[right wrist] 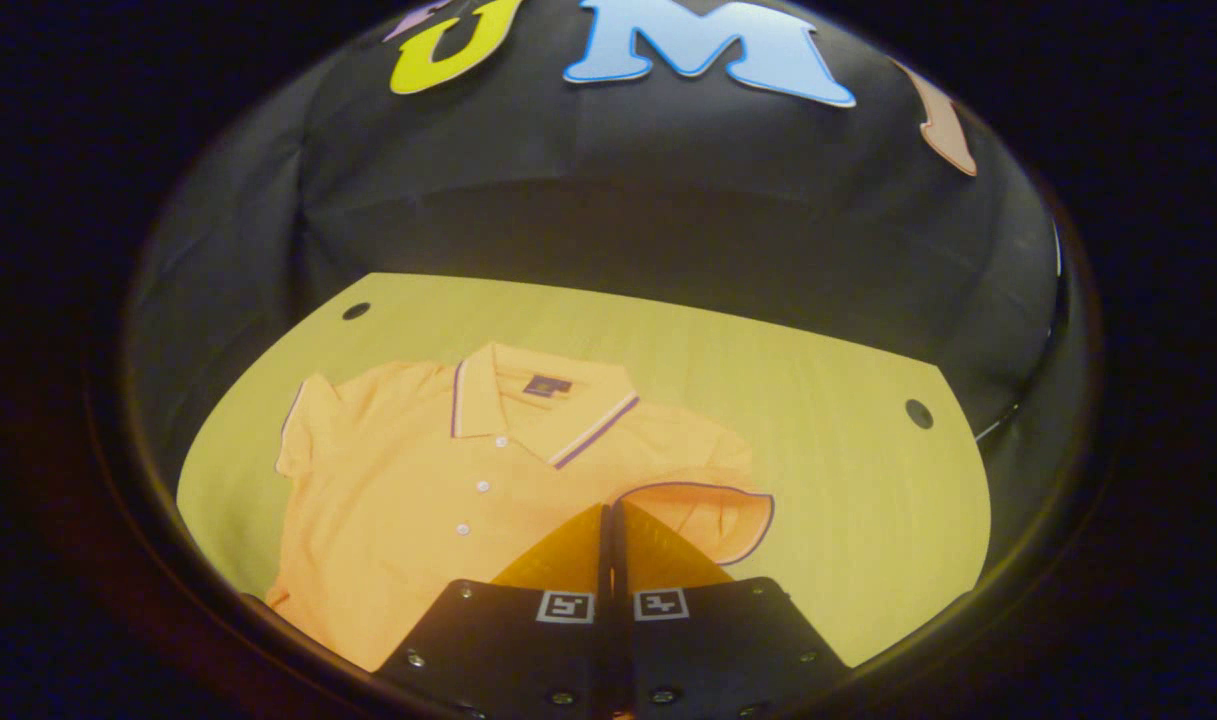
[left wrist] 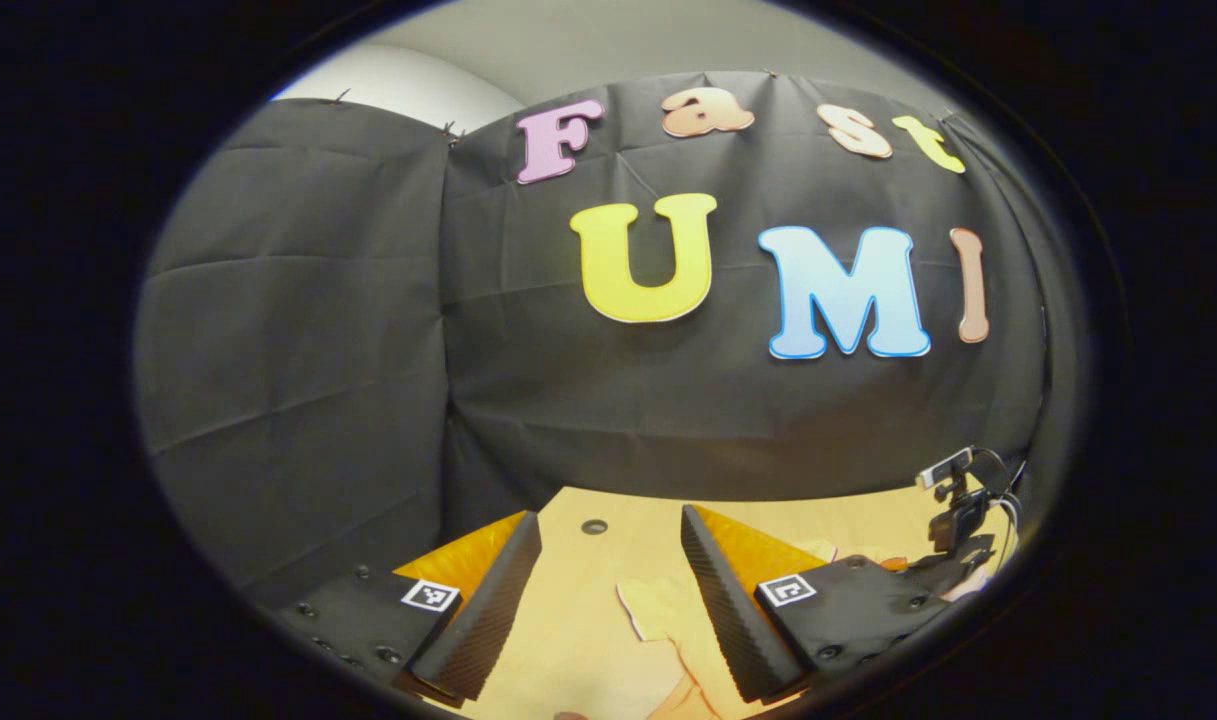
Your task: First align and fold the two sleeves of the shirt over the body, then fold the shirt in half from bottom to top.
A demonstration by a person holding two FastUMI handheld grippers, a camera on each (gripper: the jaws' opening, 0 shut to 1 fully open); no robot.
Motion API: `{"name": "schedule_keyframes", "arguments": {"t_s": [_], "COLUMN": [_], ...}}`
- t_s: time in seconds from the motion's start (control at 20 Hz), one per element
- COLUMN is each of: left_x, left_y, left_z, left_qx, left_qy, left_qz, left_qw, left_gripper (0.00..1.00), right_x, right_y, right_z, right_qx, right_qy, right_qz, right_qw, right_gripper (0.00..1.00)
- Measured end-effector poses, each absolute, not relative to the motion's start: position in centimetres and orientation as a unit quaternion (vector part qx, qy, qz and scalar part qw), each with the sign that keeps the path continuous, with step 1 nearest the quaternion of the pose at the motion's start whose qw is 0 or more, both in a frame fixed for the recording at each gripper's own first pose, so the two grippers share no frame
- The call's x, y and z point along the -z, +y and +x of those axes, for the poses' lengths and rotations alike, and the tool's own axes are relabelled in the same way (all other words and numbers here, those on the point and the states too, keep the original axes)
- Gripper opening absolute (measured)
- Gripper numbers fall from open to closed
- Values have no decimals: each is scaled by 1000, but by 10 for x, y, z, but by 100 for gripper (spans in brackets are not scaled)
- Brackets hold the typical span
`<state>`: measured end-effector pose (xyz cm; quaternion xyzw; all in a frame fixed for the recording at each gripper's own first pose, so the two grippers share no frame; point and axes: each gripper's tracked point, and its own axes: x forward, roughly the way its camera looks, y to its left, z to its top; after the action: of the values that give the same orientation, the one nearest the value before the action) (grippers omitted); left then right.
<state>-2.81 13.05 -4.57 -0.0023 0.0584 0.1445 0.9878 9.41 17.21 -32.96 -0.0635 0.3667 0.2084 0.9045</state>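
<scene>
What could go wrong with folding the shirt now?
The right gripper is shut with nothing between its fingers, over the shirt; it must open before it can take a sleeve. That sleeve looks curled already, so it might fold crooked. The left gripper is open, aimed at the wall, away from the shirt.

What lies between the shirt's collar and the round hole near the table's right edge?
In the right gripper view, only bare wooden table lies between the shirt collar and the hole.
</scene>
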Motion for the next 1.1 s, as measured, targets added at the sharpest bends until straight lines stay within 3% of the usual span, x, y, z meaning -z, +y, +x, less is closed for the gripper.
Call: {"name": "schedule_keyframes", "arguments": {"t_s": [0.45,0.5,0.65,1.1], "left_x": [53,54,58,88], "left_y": [150,150,148,136], "left_z": [-37,-37,-34,-4], "left_qx": [-162,-161,-156,-126], "left_qy": [68,68,71,88], "left_qz": [0,0,-3,-3], "left_qw": [985,985,985,988], "left_gripper": [93,93,94,94], "right_x": [357,356,351,319], "right_y": [216,217,213,190], "right_z": [59,58,56,52], "right_qx": [-270,-271,-269,-248], "right_qy": [393,394,390,363], "right_qz": [-118,-119,-122,-102], "right_qw": [871,870,872,892], "right_gripper": [2,6,39,36]}}
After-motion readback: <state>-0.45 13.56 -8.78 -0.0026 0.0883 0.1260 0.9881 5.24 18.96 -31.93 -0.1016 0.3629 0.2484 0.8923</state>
